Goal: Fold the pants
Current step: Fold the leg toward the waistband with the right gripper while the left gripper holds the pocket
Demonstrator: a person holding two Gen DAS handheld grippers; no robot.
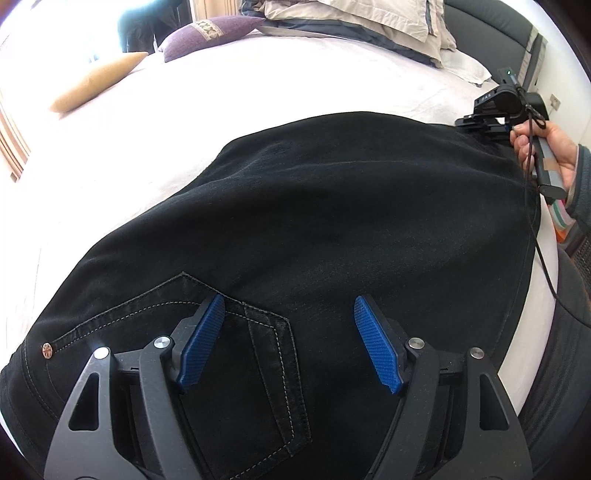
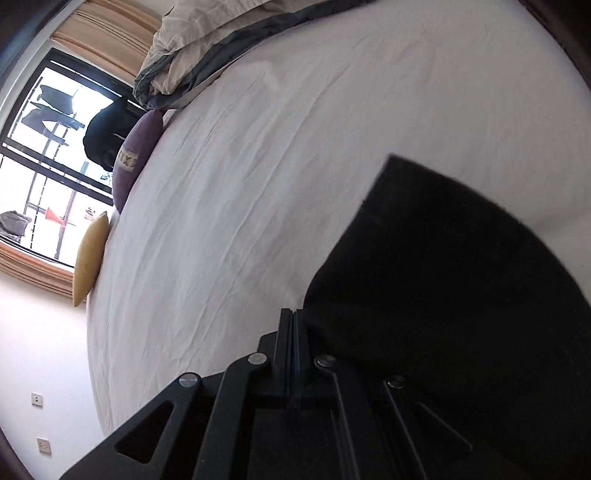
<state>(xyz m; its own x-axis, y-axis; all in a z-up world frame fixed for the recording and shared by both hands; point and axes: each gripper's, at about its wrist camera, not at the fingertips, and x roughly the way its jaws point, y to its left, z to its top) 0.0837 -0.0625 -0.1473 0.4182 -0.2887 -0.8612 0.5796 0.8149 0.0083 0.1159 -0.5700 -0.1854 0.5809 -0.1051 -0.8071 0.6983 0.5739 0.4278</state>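
Black pants (image 1: 314, 221) lie spread on a white bed sheet (image 1: 258, 85), back pocket (image 1: 243, 373) toward me. My left gripper (image 1: 290, 341) is open, its blue pads (image 1: 201, 343) apart just above the pocket area, holding nothing. In the left wrist view my right gripper (image 1: 474, 123) sits at the far right edge of the pants, held by a hand. In the right wrist view the right gripper (image 2: 293, 314) is shut, its pads pressed together at the edge of the black pants (image 2: 461, 295); whether cloth is pinched between them is not clear.
A mustard cushion (image 1: 96, 83) and a purple cushion (image 1: 210, 37) lie at the far side of the bed. A crumpled beige duvet (image 1: 369, 26) is piled near the dark headboard (image 1: 491, 26). A window (image 2: 48, 158) is beyond the bed.
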